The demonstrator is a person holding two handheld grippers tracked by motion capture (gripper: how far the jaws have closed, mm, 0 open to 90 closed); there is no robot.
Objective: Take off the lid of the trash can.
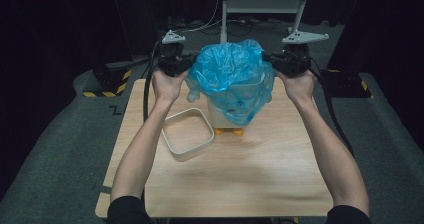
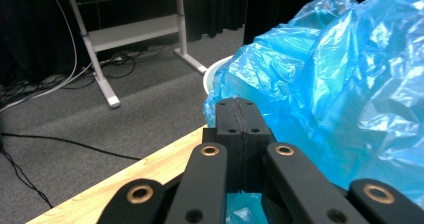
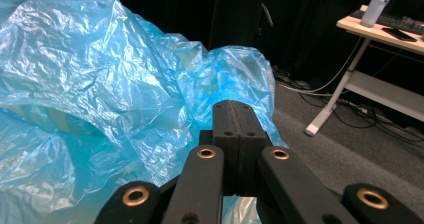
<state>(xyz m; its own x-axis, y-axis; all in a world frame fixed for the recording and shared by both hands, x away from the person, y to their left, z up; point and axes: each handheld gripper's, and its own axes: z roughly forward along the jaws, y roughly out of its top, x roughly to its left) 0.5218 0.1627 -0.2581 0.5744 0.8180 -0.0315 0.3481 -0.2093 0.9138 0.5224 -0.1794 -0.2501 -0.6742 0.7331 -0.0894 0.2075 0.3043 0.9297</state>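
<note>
A crumpled blue plastic bag [image 1: 231, 76] sits in and spills over a white bin [image 1: 218, 115] with orange feet at the far middle of the wooden table [image 1: 240, 179]. My left gripper [image 1: 186, 64] is at the bag's left edge and my right gripper [image 1: 267, 59] at its right edge, both held above the bin's rim. In the left gripper view the black jaws [image 2: 238, 104] are pressed together with the bag's film [image 2: 340, 84] at their tips and under them. The right gripper view shows the same: jaws [image 3: 235, 105] shut against the bag [image 3: 90, 84].
A white square ring-shaped lid [image 1: 187, 134] lies on the table left of the bin, near my left forearm. A white desk frame [image 1: 260, 6] stands on the grey carpet behind the table, with cables on the floor.
</note>
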